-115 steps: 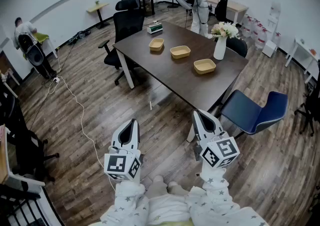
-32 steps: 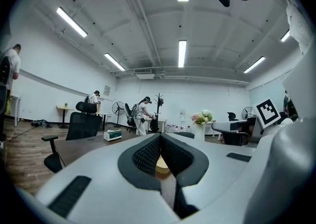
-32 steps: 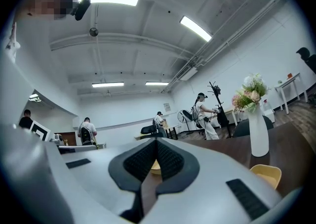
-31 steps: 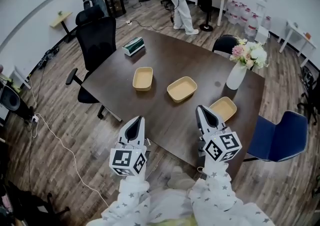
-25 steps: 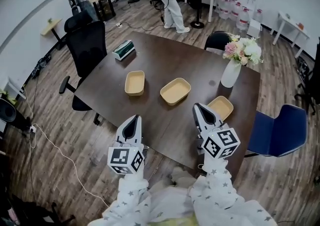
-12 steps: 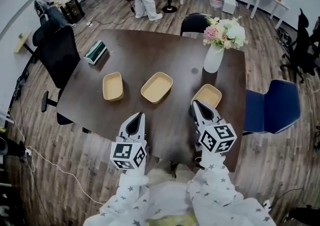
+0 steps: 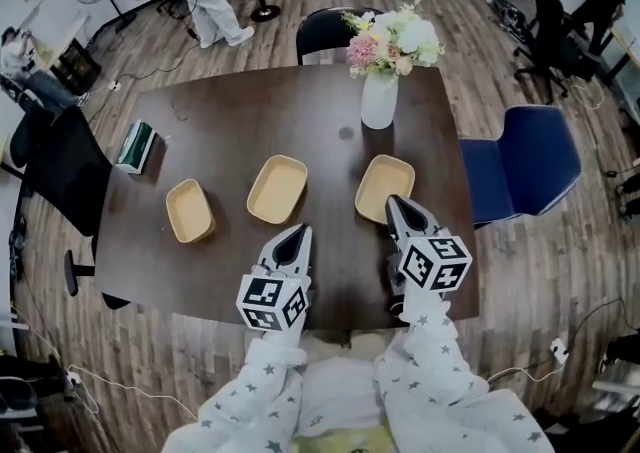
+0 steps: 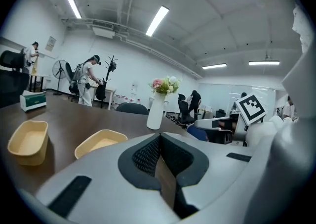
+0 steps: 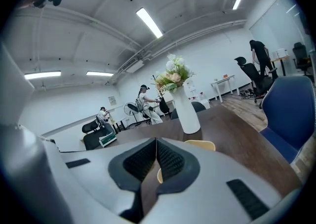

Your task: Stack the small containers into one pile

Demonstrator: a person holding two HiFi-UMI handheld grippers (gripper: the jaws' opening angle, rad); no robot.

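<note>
Left gripper [image 7: 296,233] and right gripper [image 7: 396,205] both pinched closed, empty, lower centre; three shallow tan plastic containers [image 7: 277,188] sit apart mid-frame on dark brown table [image 7: 220,131].

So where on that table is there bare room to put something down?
The widest bare stretch is the far side of the table, between the green box and the vase of flowers. The near left corner, before the left container, is free too. Crowded: the row through the middle container and right container.
</note>
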